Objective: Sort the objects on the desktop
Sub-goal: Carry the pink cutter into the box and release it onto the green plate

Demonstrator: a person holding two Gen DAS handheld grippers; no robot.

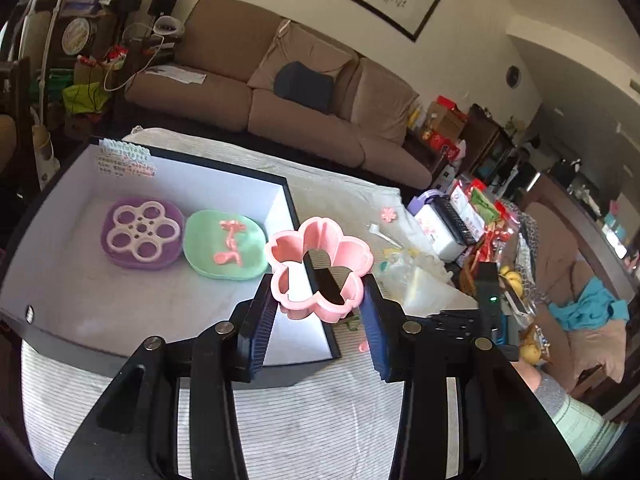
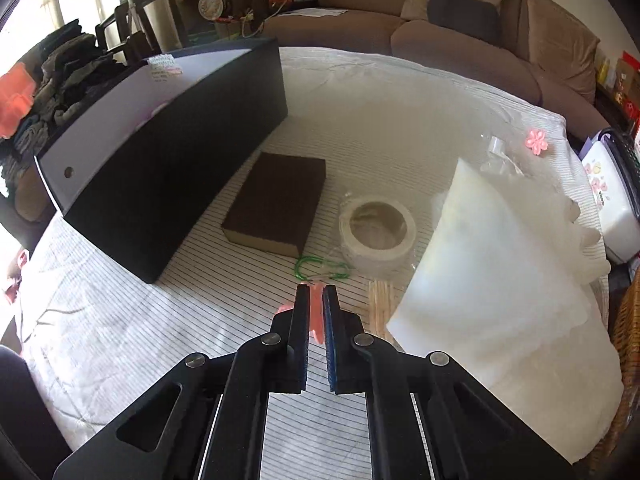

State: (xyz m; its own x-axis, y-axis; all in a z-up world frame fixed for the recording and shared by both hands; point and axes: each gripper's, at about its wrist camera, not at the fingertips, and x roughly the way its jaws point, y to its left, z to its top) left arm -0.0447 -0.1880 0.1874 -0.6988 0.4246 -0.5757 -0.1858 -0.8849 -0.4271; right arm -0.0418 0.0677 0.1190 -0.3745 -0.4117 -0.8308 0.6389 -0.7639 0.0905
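My left gripper [image 1: 318, 300] is shut on a pink flower-shaped ring mould [image 1: 320, 266] and holds it above the right wall of the black box [image 1: 292, 200]. Inside the box lie a purple flower mould [image 1: 140, 232] and a green pad with a pink stem piece [image 1: 226, 244]. My right gripper [image 2: 316, 300] is shut on a small thin pink piece [image 2: 316, 312], low over the striped cloth [image 2: 120, 320]. The black box also shows in the right wrist view [image 2: 160, 168], to the left of the gripper.
A brown sponge block [image 2: 276, 204], a tape roll [image 2: 378, 232], green clips [image 2: 320, 270], wooden sticks [image 2: 380, 304] and a white plastic bag [image 2: 500, 264] lie ahead of the right gripper. A small pink flower [image 2: 536, 140] lies far right. Snacks and a container [image 1: 440, 224] crowd the table's right end.
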